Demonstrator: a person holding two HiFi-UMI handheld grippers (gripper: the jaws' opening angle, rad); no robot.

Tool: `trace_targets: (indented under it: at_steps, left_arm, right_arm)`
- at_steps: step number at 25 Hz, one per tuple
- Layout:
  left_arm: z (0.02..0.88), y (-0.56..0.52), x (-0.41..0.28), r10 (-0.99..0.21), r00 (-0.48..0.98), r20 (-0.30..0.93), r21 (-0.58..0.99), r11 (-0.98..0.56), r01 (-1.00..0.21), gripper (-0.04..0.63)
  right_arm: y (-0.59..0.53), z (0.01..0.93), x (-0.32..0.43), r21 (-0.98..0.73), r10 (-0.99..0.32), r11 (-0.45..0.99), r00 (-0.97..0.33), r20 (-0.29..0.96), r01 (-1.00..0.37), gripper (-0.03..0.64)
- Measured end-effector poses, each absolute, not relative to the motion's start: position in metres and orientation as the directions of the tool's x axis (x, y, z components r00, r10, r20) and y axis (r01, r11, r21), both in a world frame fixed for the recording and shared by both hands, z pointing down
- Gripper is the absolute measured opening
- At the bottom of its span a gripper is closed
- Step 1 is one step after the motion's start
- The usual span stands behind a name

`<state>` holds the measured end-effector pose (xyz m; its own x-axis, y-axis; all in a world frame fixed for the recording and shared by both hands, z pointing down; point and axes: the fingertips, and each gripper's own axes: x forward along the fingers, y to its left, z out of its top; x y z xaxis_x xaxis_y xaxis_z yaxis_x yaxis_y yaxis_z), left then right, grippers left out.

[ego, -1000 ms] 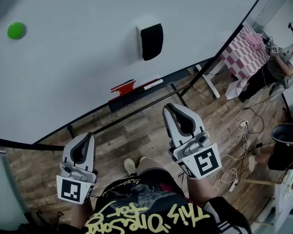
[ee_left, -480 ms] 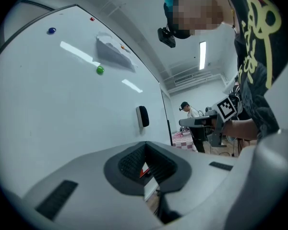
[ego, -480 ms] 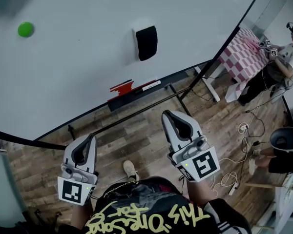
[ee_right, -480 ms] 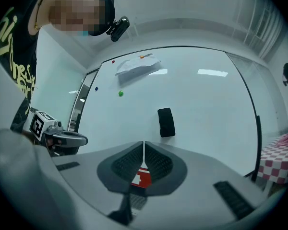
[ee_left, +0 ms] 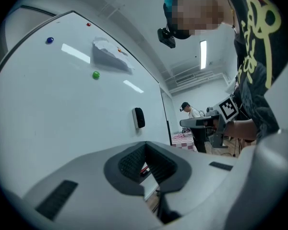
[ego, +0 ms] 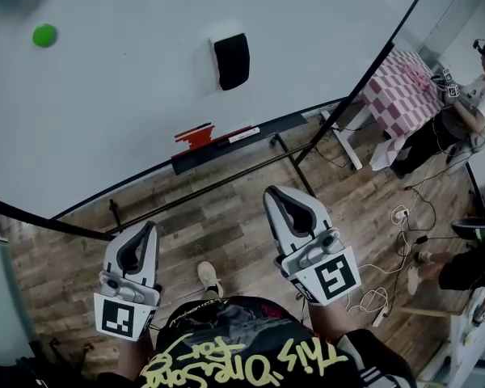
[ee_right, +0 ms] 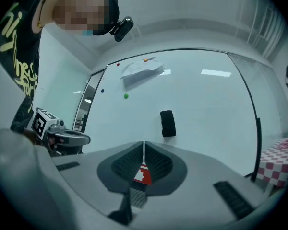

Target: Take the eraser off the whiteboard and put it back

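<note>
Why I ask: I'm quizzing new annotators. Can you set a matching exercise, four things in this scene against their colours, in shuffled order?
Things
1. eraser
2. round magnet
3. tablecloth
4. flat piece on the marker tray

Colours
a. red
b. pink and white checks
c. black
d. green

Pairs: 1-c, 2-d, 3-b, 4-a

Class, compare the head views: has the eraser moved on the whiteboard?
No. The eraser stays on the whiteboard, right of the green magnet and above the tray; only the camera shifted.
</note>
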<state>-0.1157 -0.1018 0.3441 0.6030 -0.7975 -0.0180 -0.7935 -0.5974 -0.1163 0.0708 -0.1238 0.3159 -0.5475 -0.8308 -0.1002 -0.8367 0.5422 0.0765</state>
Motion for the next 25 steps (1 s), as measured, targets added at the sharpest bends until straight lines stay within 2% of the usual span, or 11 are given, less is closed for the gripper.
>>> trace_targets:
  at_steps: [25]
  left_arm:
    - [0.336, -0.112, -0.116, -0.795, 0.605, -0.031, -0.131, -0.597, -0.791, 0.006]
  right_arm:
    - [-0.134, 0.304, 0.063, 0.075, -0.824, 0.544, -0.549, -0.137, -0.836, 0.009]
